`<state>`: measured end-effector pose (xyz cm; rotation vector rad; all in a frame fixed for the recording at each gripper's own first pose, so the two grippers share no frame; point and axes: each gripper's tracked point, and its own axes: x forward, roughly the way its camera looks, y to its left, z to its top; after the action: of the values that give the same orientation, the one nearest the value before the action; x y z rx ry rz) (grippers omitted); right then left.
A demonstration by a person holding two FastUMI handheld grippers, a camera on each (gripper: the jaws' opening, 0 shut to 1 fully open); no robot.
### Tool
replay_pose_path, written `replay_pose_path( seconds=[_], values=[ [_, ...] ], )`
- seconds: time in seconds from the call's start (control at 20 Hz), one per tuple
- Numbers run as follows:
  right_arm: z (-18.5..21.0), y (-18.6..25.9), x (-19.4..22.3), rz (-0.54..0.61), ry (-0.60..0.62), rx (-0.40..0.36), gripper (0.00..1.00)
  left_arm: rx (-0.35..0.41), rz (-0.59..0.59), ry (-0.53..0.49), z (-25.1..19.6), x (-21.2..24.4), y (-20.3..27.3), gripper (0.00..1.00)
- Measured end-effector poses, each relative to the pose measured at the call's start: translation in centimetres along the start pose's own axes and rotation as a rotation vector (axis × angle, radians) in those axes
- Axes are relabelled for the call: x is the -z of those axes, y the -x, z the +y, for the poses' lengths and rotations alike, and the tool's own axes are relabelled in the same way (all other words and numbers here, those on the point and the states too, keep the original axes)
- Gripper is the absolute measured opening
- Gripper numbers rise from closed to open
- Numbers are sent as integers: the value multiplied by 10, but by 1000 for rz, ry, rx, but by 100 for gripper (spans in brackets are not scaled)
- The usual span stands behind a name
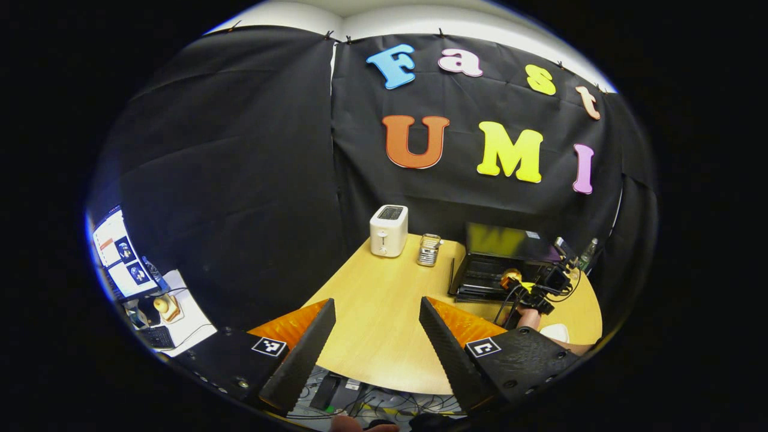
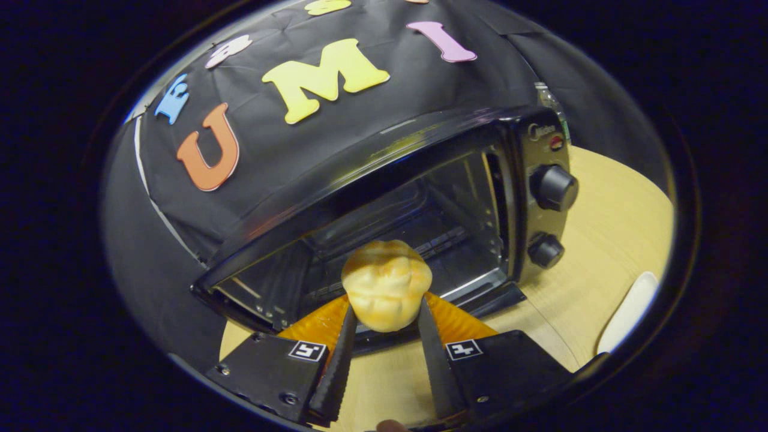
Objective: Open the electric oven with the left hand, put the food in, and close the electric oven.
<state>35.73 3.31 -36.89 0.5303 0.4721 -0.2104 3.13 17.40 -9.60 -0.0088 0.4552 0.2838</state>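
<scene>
- Right gripper view is showing the right gripper [image 2: 384, 327] pinching a pale golden bun [image 2: 386, 285] between its two fingers, both pressing on the bun's lower sides.
- The bun is hanging just in front of the open mouth of the electric oven [image 2: 414, 180], level with the wire rack [image 2: 420, 240] inside.
- The oven door [image 2: 480, 303] is lying folded down at the front, below the bun, resting at the level of the wooden table [image 2: 612, 240].
- Two round knobs [image 2: 553, 187] are sitting one above the other on the oven's right-hand panel.
- A white oblong object [image 2: 627, 312] is lying on the table to the right of the oven; what it is cannot be told.
- Left gripper view is showing the left gripper [image 1: 377, 336] with its fingers spread apart and nothing between them, hovering over the near edge of the table [image 1: 384, 300].
- Farther off in that view, the oven [image 1: 504, 258] is standing at the right of the table with the other gripper [image 1: 534, 288] and a hand [image 1: 528, 317] at its front.
- A white toaster [image 1: 389, 230] and a small metal holder [image 1: 428, 249] are standing near the back of the table, left of the oven.
- A monitor [image 1: 120, 255] is glowing off to the far left, beyond the table.
</scene>
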Motion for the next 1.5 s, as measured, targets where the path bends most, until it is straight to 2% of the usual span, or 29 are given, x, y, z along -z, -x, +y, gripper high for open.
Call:
replay_pose_path(
  seconds=[0.25, 0.35, 0.5, 0.7, 0.75, 0.8, 1.15, 1.35, 1.5],
  values=[
    [10, -18, 0, -36, 22, 4, 58, -40, -7, -9, 20, 0, 3, 93],
    [13, -21, 5, -32, 37, 6, 61, -40, -2, -5, 21, 4, 4, 93],
    [21, -18, 8, -28, 66, -10, 75, -32, -2, 6, 21, 7, 7, 93],
    [26, -4, 10, -28, 127, -29, 80, -1, -2, 25, 9, 11, 12, 93],
    [27, 1, 13, -12, 138, -39, 84, 7, -5, 24, 6, 12, 14, 93],
    [27, 7, 15, -4, 146, -48, 96, 15, -7, 27, 2, 11, 16, 93],
    [24, 97, 16, 13, 246, -131, 96, 82, -28, 59, -39, 22, 17, 93],
    [14, 159, 2, 16, 302, -187, 96, 168, -30, 43, -79, 30, 4, 93],
    [-5, 203, -20, -7, 358, -185, 96, 235, -11, 37, -110, 43, -11, 93]
  ],
)
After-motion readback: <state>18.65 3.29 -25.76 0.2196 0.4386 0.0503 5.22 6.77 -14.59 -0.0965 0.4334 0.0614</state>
